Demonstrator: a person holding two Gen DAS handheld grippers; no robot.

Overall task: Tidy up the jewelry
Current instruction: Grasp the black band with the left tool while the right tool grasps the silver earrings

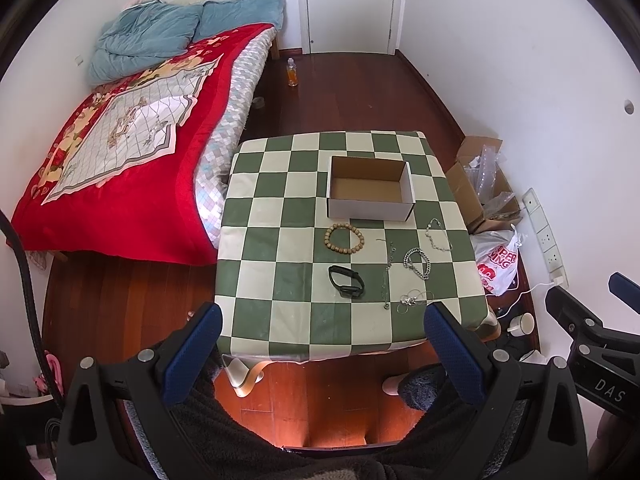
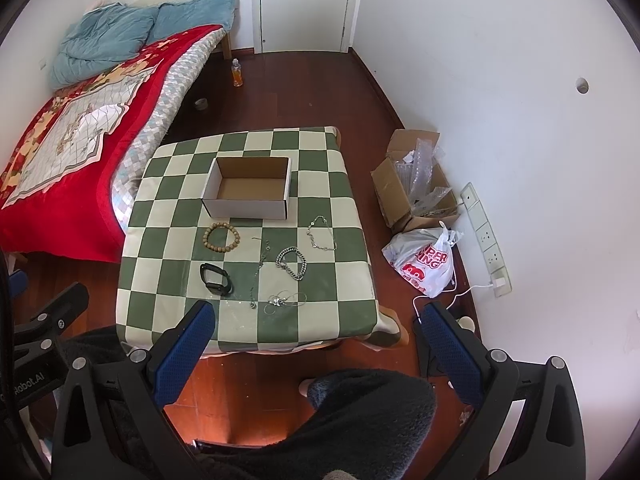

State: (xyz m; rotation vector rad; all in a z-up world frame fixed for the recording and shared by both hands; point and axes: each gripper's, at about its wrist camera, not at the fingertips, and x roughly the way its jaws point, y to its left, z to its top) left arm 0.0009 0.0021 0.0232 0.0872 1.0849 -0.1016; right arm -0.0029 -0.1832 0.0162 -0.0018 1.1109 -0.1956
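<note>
We hold our left gripper with its blue-padded fingers spread wide apart, nothing between them, hovering short of the near edge of the table. Our right gripper is equally wide open and empty, its left finger over the table's near edge, its right finger beyond the table's right side, above the floor.

Just ahead of the fingers lie the jewelry pieces, all on the checked green-and-cream cloth: a tangled thin necklace nearest, a long fine chain beside it, a black wristband to the left, a chunky silver chain bracelet further on, a slim silver link bracelet to the right, and a wooden bead bracelet close to the box. Beyond them all stands an open cardboard box, white outside, brown inside, with nothing in it.

Left of the table is a bed with a red quilt and blue bedding; a white door closes the far wall, and a bottle stands on the wooden floor.

The right wrist view shows more fully the floor right of the table: an open carton of plastic packing, a printed plastic bag and a power strip. The left wrist view alone shows a white cup on the floor.
</note>
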